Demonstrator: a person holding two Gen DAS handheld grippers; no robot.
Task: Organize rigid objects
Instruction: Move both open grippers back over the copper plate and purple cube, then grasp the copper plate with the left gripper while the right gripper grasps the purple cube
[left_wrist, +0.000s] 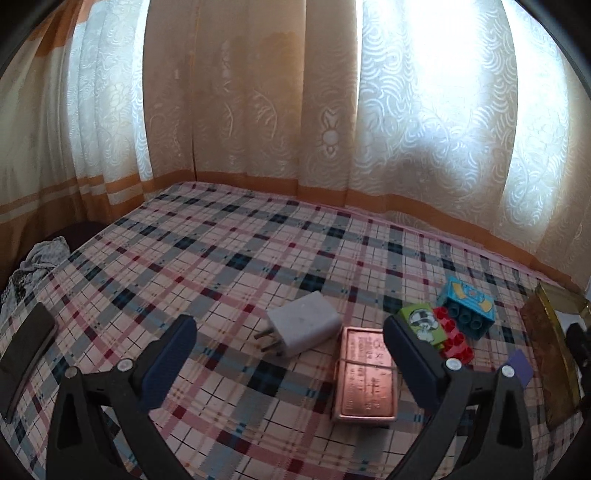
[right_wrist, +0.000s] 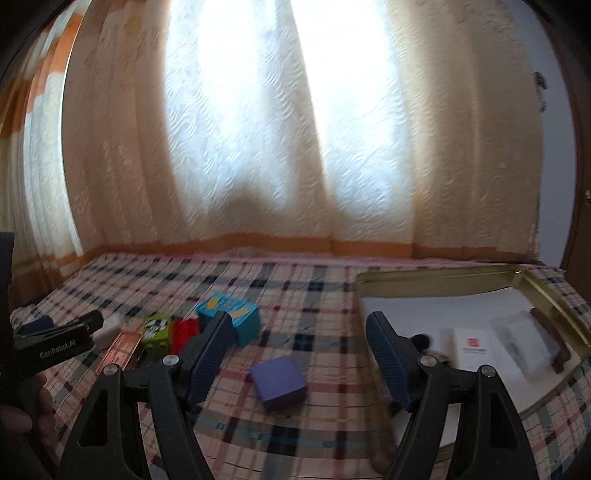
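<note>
Both sets of fingers sit nearest the lens, both spread wide, nothing between the pads. Left gripper (left_wrist: 290, 339): blue-padded fingers (left_wrist: 170, 354) apart, holding nothing, hovering over the bed. White charger (left_wrist: 304, 328) lies between them further out, prongs toward my left finger, not touching either pad. Copper tin (left_wrist: 365, 380) lies just right of the charger, close to my right finger's inner side; can't tell if it touches.

Behind that finger: green block (left_wrist: 423, 323), red block (left_wrist: 452, 338), blue block (left_wrist: 467, 304), clustered and touching one another. Dark phone-like slab (left_wrist: 27, 350) at the far left edge of the bed.

Right gripper (right_wrist: 299, 332): also wide open, empty. Purple box (right_wrist: 279, 382) lies on the cover between its fingers, nearer the left one, clear of both pads. Gold-rimmed tray (right_wrist: 554, 306) to the right, white floor, holding a white card with a red mark (right_wrist: 472, 349), a clear packet (right_wrist: 521, 336) and a dark brown bar (right_wrist: 550, 339). A small black item near the right finger is too blurred to name.

Surface: plaid bedcover (left_wrist: 221, 258), pink/grey/navy checks. Room: cream lace curtains (left_wrist: 424, 129) with orange bands, backlit hard by the window. Right view is motion-blurred.
</note>
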